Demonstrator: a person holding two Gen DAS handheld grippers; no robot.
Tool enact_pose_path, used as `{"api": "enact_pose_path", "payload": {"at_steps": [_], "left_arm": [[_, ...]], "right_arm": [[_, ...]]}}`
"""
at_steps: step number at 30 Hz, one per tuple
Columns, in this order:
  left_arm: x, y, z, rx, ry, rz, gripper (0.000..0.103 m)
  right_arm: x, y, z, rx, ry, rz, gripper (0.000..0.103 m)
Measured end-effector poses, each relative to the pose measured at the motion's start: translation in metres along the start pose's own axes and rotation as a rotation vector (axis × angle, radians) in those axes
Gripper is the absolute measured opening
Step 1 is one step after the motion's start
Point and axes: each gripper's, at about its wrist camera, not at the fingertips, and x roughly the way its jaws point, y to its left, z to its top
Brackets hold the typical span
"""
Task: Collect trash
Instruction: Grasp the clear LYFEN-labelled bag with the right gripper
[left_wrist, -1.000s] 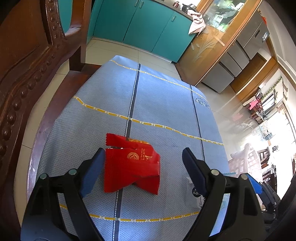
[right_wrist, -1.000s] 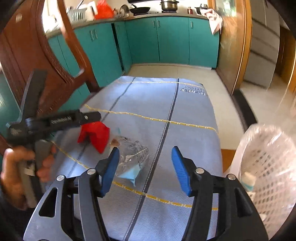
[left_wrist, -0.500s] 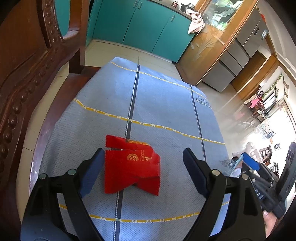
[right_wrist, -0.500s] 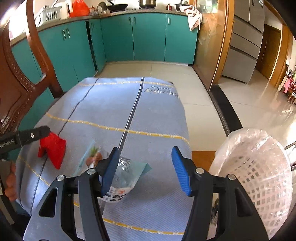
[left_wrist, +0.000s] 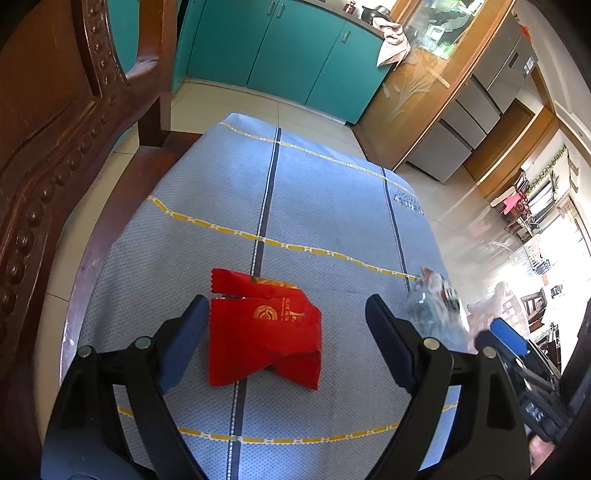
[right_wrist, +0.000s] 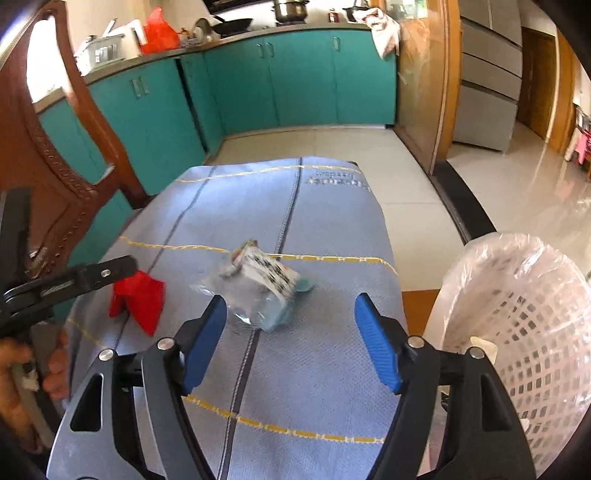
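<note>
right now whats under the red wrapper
The red wrapper lies on the blue-grey mat, over its dark stripe. Whatever sits directly beneath the wrapper is covered, so nothing else can be confirmed.

Clear wrapper (right_wrist: 258, 291) crumpled, shifted ahead of right tongs (right_wrist: 291, 341).

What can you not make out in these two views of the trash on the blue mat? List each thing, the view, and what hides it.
- Clear plastic wrapper: right wrist view, motion blur; its print is unreadable.
- Basket contents: right wrist view, the plastic liner and mesh wall veil them.
- Red packet underside: left wrist view, its own folded flaps cover it.
- Mat lettering: left wrist view, too small and skewed to read.
- Right gripper: left wrist view, cut off by the edge.
</note>
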Motion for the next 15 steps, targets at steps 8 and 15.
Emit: {"api": "enact_pose_path", "payload": {"at_steps": [8, 15], "left_arm": [[-0.002, 0.007, 0.002, -0.028, -0.009, 0.008, 0.086], [-0.001, 0.007, 0.003, -0.027, -0.01, 0.014, 0.086]], "right_arm": [[0.036, 0.011, 0.013, 0.019, 0.031, 0.01, 0.071], [0.062, 0.026, 0.002, -0.013, 0.085, 0.031, 0.071]]}}
